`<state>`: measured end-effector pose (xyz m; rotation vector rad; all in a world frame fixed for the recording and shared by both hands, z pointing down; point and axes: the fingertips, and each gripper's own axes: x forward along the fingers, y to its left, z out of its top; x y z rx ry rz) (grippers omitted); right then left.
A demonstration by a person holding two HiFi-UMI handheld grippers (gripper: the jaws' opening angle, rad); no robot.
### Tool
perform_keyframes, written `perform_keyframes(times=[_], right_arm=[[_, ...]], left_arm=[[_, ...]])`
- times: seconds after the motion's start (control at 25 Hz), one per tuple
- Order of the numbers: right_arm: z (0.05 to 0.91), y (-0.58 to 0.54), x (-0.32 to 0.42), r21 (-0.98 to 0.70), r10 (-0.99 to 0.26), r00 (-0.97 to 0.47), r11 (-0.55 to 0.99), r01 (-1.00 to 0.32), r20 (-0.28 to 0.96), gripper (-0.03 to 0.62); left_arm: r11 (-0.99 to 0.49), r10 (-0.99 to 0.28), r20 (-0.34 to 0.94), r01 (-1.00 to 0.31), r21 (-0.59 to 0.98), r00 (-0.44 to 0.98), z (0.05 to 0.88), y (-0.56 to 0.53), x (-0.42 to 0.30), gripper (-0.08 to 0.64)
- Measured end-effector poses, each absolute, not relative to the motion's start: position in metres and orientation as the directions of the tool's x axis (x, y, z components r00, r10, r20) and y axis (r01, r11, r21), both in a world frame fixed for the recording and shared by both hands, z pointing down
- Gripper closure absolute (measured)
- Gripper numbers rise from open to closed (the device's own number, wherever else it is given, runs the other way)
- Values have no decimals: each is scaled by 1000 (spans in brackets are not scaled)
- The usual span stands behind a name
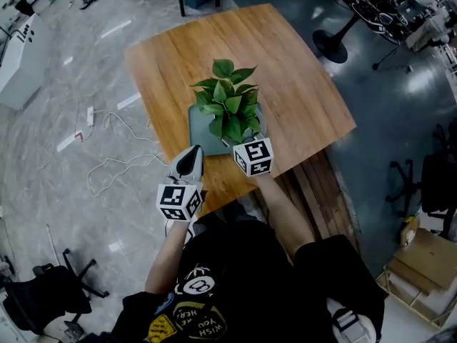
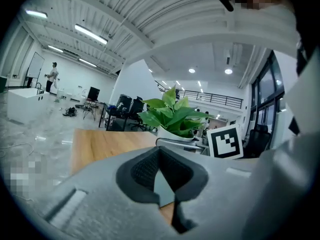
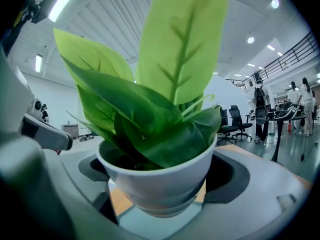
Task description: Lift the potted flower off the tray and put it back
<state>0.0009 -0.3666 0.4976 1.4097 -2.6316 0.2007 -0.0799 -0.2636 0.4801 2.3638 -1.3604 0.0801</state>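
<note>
A potted flower (image 1: pixel 228 102) with broad green leaves in a white pot (image 3: pixel 160 184) stands on a grey tray (image 1: pixel 196 131) on the wooden table (image 1: pixel 300 84). My right gripper (image 1: pixel 239 140) reaches in from the near side, with its jaws against both sides of the pot, shut on it (image 3: pixel 157 181). The tray (image 3: pixel 165 226) shows just under the pot's base. My left gripper (image 1: pixel 191 156) hovers at the tray's near left corner, shut and empty (image 2: pixel 160 151). From there the plant (image 2: pixel 172 116) and the tray rim (image 2: pixel 175 143) lie just ahead.
The table's near edge is close to my body. Cables and a power strip (image 1: pixel 89 116) lie on the floor to the left. An office chair (image 1: pixel 61 284) stands at the lower left. Dark chairs (image 1: pixel 428 184) and a cardboard box (image 1: pixel 421 263) are to the right.
</note>
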Motion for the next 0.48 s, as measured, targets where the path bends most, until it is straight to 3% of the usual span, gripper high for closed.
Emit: perform_keyframes(times=[0.28,0.48], right_arm=[[447,-358,12,-79,-827,-532,527,-846,184,43],[435,-354,9,-76,-828,-534,529,-845,170,43]], left_arm=[[-523,-828,137,-836,164,544,386,-276,-77,561],[-529,-830,131,-839,126,543,373,-281,-80,561]])
